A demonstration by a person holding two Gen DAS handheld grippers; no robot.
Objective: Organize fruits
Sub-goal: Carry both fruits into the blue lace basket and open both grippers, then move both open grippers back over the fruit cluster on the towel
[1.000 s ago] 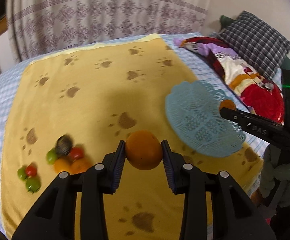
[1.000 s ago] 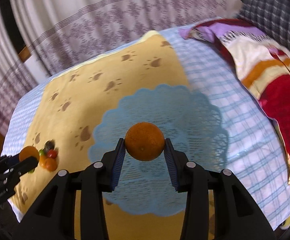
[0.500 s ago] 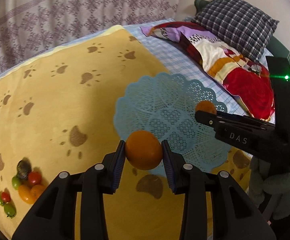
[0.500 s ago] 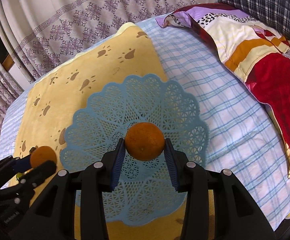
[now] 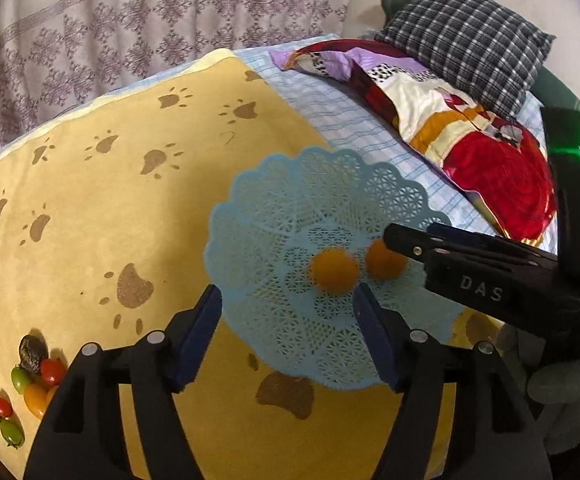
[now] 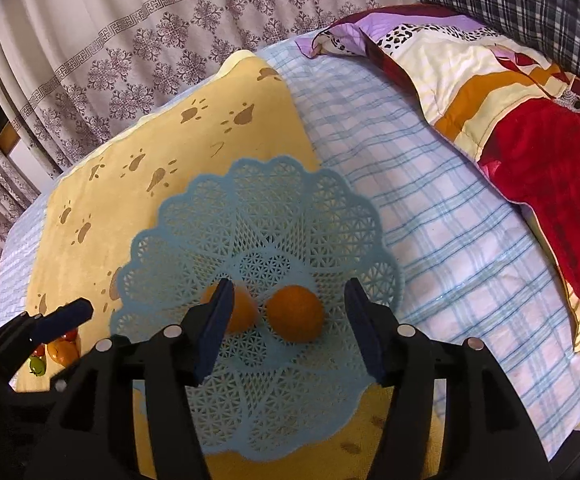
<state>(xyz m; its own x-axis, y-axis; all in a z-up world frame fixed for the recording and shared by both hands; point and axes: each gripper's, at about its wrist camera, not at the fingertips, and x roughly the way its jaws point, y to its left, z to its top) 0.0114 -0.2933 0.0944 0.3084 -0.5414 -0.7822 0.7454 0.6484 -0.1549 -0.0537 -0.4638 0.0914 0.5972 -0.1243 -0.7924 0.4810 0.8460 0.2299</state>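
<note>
1. Released since half a second ago: both round oranges, then clamped in the tools, now lying on the pale blue perforated plastic basket tray [image 5: 273, 216].
2. Left tool [image 5: 287, 334] spread wide, blue pads apart, holding nothing, poised just above the near part of the tray.
3. Right tool [image 6: 287, 322] likewise spread wide and empty, straddling the tray's middle; seen from the left wrist as a black body marked "DAS", reaching in from the right.
4. First round orange [image 5: 333, 271], slightly blurred, near the tray's centre; in the right wrist view partly hidden behind the right tool's left pad.
5. Second round orange [image 6: 296, 313] just beside the first, close enough that touching cannot be told; resting between the right tool's pads without contact on either.
6. Tray lying across the edge of the yellow paw-print blanket [image 5: 109, 208], its far side over the blue-and-white checked bed sheet [image 6: 430, 208].
7. Remaining small fruits [image 5: 35, 376] clustered near the blanket's left corner, well apart from the tray: red and green cherry tomatoes, a few orange-yellow ones, one dark wrinkled piece.
8. Beyond the tray, a colourful patchwork quilt [image 6: 530, 120] and a dark plaid pillow [image 5: 466, 36]; behind the bed, a patterned curtain [image 5: 129, 32].
</note>
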